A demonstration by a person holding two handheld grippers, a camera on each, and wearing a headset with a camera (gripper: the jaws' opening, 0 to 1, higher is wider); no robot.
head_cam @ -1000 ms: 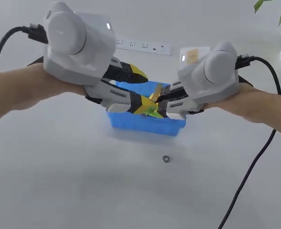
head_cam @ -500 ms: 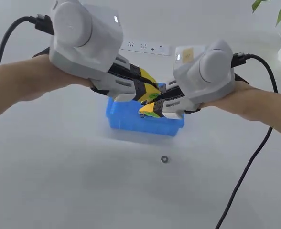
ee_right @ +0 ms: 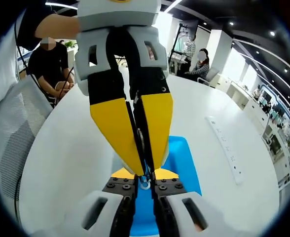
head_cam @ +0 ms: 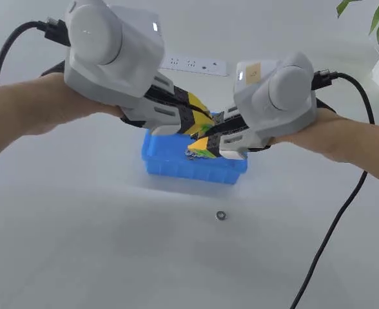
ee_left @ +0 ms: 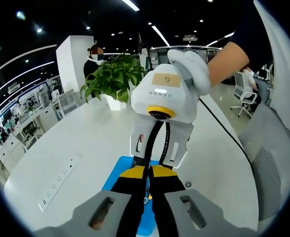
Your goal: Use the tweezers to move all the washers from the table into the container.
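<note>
The left gripper (ee_left: 149,170) has its jaws pinched on the tweezers (ee_right: 139,136), whose tips hold a washer (ee_right: 145,184) directly above the container (head_cam: 176,164). The right gripper (head_cam: 199,151) has its jaws nearly closed at those tips, and whether they grip anything is unclear. A loose washer (head_cam: 221,215) lies on the worktop (head_cam: 80,244) on the person's side of the container, nearer the right gripper.

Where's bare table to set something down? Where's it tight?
Free: the wide near stretch of table in front of the blue container, apart from one washer, running out to the left edge. Tight: over the container, where left gripper and right gripper meet; a cable crosses the near right.
</note>
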